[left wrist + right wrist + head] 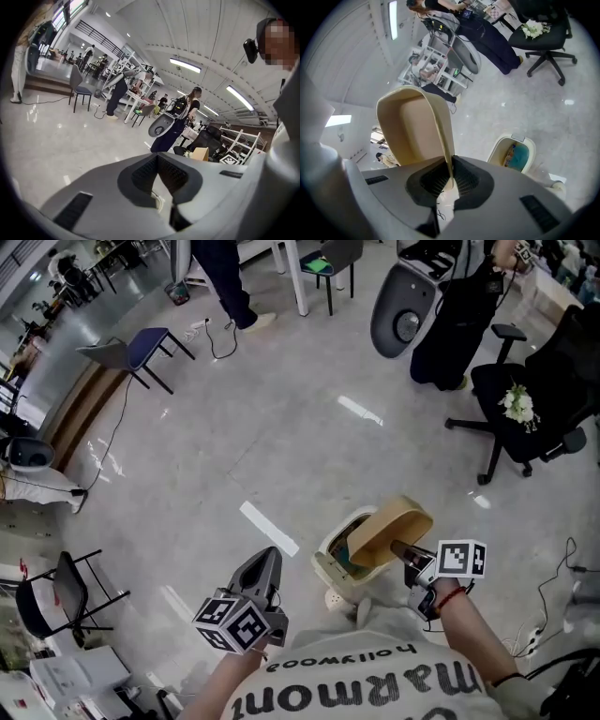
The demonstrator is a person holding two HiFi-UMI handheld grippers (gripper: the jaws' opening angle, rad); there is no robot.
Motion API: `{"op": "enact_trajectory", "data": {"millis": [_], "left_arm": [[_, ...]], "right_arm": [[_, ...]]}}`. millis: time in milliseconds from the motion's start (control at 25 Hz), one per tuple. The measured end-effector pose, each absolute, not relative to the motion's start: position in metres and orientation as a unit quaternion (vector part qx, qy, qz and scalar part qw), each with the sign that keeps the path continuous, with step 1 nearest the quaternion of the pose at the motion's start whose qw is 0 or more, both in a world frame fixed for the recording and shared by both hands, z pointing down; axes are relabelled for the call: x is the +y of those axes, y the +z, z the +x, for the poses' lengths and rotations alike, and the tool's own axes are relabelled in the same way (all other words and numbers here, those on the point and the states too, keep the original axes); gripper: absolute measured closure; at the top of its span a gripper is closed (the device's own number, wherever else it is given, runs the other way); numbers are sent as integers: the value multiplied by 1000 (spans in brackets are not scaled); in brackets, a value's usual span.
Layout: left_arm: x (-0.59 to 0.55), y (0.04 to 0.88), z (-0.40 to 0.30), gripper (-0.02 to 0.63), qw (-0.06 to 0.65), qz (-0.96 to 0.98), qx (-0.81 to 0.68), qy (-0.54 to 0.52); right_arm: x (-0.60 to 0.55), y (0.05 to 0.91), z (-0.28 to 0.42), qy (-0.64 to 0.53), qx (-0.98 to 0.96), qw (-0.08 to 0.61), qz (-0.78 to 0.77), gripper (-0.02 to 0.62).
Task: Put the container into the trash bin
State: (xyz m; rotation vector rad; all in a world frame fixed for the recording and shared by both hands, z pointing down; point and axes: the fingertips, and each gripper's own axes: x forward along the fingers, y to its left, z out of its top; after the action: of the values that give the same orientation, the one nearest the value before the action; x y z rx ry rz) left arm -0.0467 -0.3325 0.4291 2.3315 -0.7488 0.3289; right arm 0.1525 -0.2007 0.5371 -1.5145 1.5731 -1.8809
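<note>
A beige, tray-shaped container (389,529) hangs tilted over the open trash bin (330,563), a cream bin with a blue liner. My right gripper (405,552) is shut on the container's rim; in the right gripper view the container (415,129) rises from the jaws, with the trash bin (499,149) lower right on the floor. My left gripper (262,575) is held left of the bin, its jaws shut with nothing between them (157,174).
A black office chair (530,404) with white flowers stands at the right. People stand near a grey round object (403,310) at the back. A blue-seated chair (141,348) is at the far left, a black folding chair (56,592) lower left, cables on the floor.
</note>
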Motion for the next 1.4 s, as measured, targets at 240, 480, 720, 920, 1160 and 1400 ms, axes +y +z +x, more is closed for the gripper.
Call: {"op": "enact_trajectory", "data": {"millis": [240,480,720,920,1160,1400], "left_arm": [[-330,456,-41,614,346,887,-268,150],[-314,489,-24,614,369,880,-245,172],[-293,520,-9,614,393,865,-255,180],[-282,536,-4,614,400,856,-274,176],[-277,550,-7,614,409,844,-302,170],[-282,560,-24,614,417,828,-343,154]], "right_arm": [[-196,569,151,-668,508,125,-529,581],[-188,603,150,-690,484,109,-528,581],[-180,645,150,-721,458,98,-511,581],[-186,683,150,-733,469,56,-490,581],[-194,738,161,-729,468,-14,-499,581],[-195,791,165,-723,457,-80,-511,581]]}}
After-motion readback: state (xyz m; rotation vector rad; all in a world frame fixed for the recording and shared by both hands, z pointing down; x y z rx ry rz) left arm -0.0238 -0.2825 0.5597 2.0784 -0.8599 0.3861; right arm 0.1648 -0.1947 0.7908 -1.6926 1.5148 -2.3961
